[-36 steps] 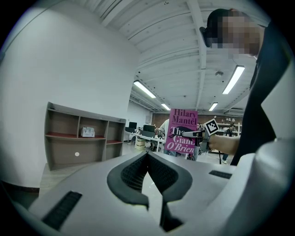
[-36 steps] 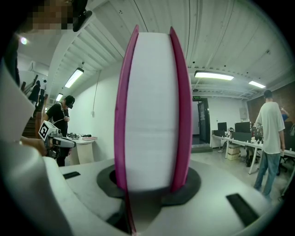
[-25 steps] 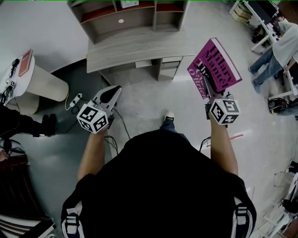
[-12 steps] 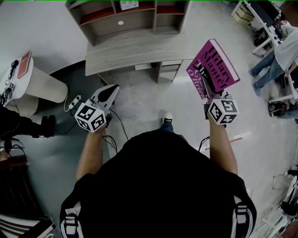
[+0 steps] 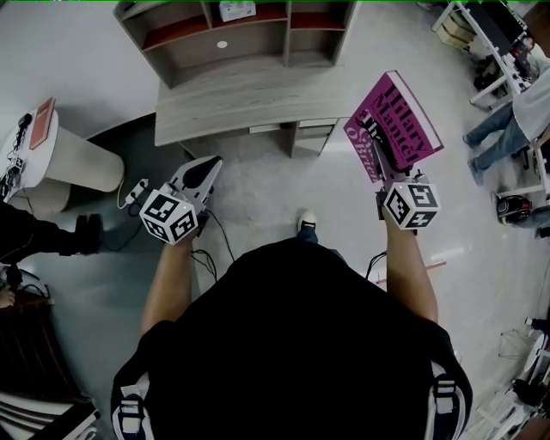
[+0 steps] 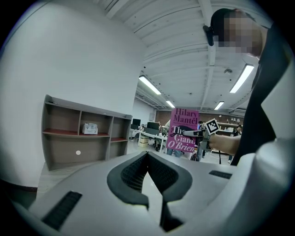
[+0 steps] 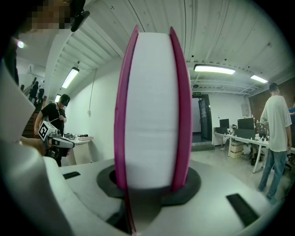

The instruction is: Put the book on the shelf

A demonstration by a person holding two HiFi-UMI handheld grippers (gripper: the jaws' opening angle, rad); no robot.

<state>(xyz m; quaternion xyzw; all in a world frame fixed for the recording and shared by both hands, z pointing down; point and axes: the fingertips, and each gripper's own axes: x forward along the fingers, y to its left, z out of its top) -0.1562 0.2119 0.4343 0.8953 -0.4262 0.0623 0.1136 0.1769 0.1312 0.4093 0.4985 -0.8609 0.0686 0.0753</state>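
A magenta book (image 5: 394, 125) with white lettering stands upright in my right gripper (image 5: 387, 169), which is shut on its lower edge. In the right gripper view the book (image 7: 152, 106) shows its white page edge between the two covers, wedged in the jaws of the right gripper (image 7: 150, 184). My left gripper (image 5: 204, 170) hangs at the left with its jaws together and nothing in them. From the left gripper (image 6: 147, 159) I see the book (image 6: 182, 131) at the right and the shelf (image 6: 83, 138) at the left. The grey shelf unit (image 5: 232, 34) stands on a desk (image 5: 249, 94) ahead of me.
A small white box (image 5: 234, 10) sits in an upper shelf compartment. A round white table (image 5: 64, 155) with a red object (image 5: 43, 116) stands at the left, a power strip (image 5: 137, 185) lies on the floor. A person (image 5: 516, 103) and desks are at the right.
Both grippers and the book have barely moved. The desk and shelf have drifted slightly left in the head view, and the person at the right has shifted.
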